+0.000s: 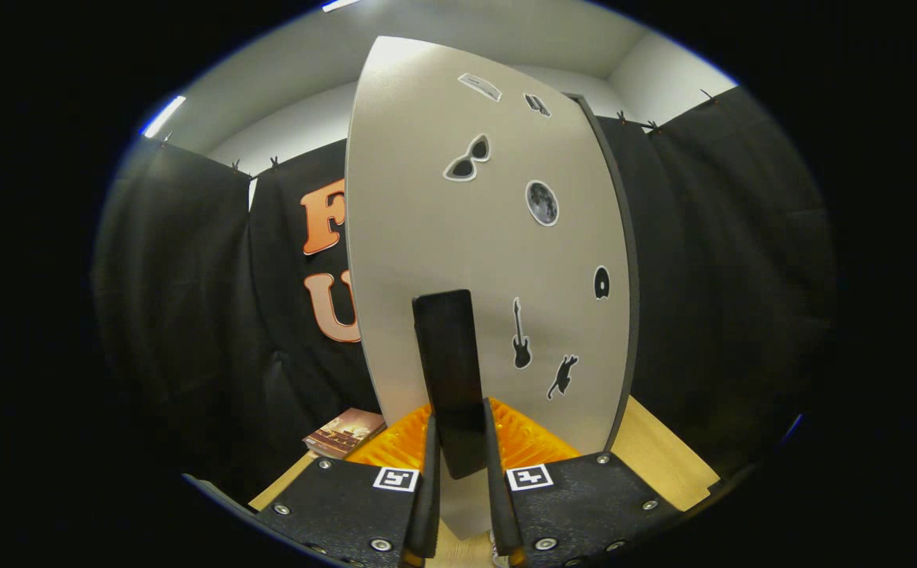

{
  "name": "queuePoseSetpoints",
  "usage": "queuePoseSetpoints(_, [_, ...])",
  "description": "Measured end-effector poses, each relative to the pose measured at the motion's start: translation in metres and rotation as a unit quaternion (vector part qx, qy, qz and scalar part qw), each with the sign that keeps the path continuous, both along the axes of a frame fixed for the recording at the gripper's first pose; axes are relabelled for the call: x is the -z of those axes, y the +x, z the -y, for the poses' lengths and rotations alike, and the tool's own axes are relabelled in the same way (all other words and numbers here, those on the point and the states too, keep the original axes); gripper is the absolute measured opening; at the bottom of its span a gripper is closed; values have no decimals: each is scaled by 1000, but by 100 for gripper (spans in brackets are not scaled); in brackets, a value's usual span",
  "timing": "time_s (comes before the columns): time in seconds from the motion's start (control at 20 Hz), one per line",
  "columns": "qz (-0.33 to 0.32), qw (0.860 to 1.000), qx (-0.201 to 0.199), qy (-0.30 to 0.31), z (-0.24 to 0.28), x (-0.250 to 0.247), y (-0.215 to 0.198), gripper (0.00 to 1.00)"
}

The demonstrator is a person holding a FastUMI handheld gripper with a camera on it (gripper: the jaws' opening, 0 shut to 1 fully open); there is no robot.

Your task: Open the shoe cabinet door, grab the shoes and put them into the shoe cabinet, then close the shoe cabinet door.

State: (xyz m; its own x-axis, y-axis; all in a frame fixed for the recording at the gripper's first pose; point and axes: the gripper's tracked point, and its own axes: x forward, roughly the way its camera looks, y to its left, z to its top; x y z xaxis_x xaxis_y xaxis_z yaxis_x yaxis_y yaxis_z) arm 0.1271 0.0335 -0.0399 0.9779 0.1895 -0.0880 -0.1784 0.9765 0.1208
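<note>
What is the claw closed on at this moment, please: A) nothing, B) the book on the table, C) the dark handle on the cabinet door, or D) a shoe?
C: both fingers of the claw press on the dark handle standing out from the sticker-covered cabinet door.

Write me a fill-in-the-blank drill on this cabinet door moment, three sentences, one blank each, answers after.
1. The tool has both fingers pressed on the black ____ of the cabinet door.
2. Among the stickers on the door, the moon sticker sits just below and to the side of a pair of ____.
3. On the wooden table, beside the door's lower edge, lies a ____.

Missing words: handle; sunglasses; book
</note>
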Motion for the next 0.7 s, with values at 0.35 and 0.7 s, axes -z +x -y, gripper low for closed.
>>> queuePoseSetpoints(0.35, [3, 1000, 6, 0, 38, 0, -20, 27])
queuePoseSetpoints(0.7, [4, 1000, 14, -7, 67, 1, -35, 26])
